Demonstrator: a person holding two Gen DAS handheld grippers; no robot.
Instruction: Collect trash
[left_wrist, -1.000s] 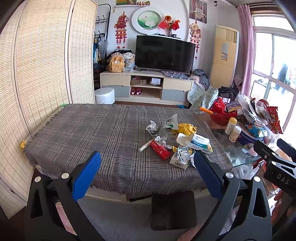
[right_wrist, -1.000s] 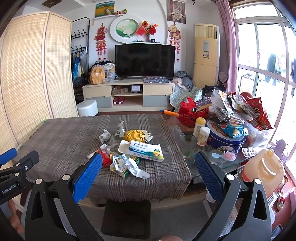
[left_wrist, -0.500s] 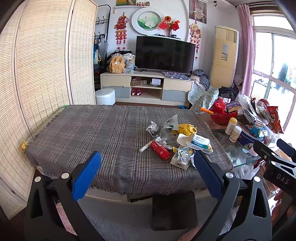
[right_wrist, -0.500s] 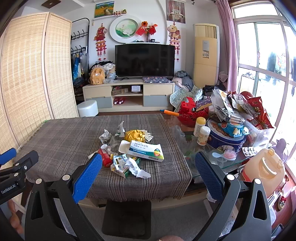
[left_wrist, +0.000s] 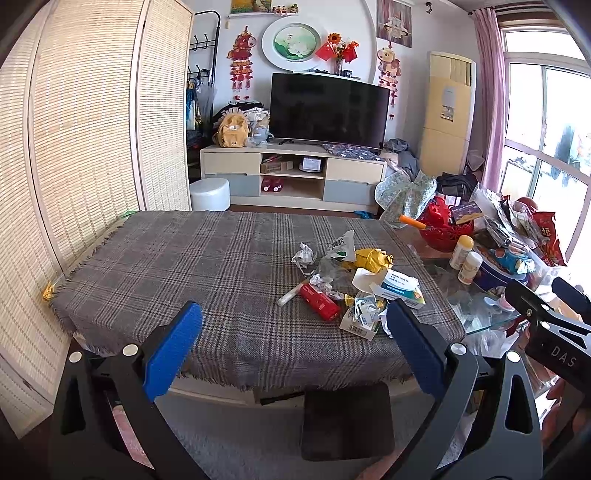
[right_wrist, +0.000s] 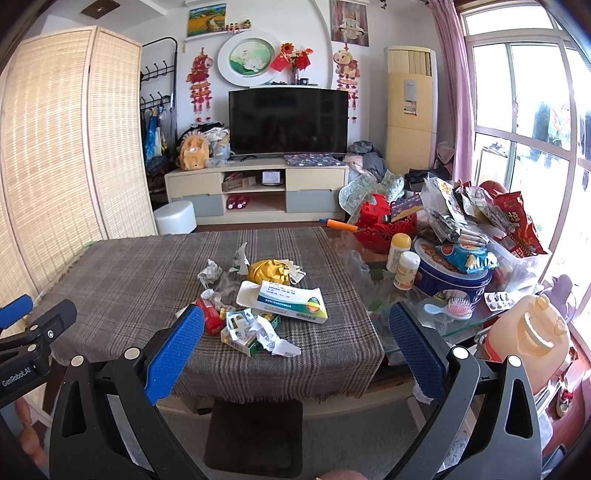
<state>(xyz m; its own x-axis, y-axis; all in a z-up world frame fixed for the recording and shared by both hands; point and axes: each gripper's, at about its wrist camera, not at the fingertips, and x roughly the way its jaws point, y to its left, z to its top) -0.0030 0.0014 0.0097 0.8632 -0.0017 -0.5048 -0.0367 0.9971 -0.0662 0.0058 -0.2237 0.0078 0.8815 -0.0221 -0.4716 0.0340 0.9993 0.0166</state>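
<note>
A pile of trash lies on the plaid tablecloth (left_wrist: 192, 273): a white medicine box (left_wrist: 400, 290) (right_wrist: 291, 301), a crumpled yellow wrapper (left_wrist: 371, 258) (right_wrist: 271, 271), a red tube (left_wrist: 319, 306), crumpled paper (left_wrist: 303, 254) and a torn green carton (right_wrist: 249, 336). My left gripper (left_wrist: 293, 350) is open and empty, held before the table's near edge. My right gripper (right_wrist: 295, 350) is open and empty, just in front of the pile.
A glass side table (right_wrist: 461, 325) at the right holds a blue tin (right_wrist: 452, 275), two bottles (right_wrist: 402, 258), a hairbrush and snack bags. A dark stool (right_wrist: 255, 432) stands under the near edge. A bamboo screen (left_wrist: 74, 147) lines the left. A TV stands behind.
Both grippers have barely moved; the views have shifted only slightly. Nothing was picked up.
</note>
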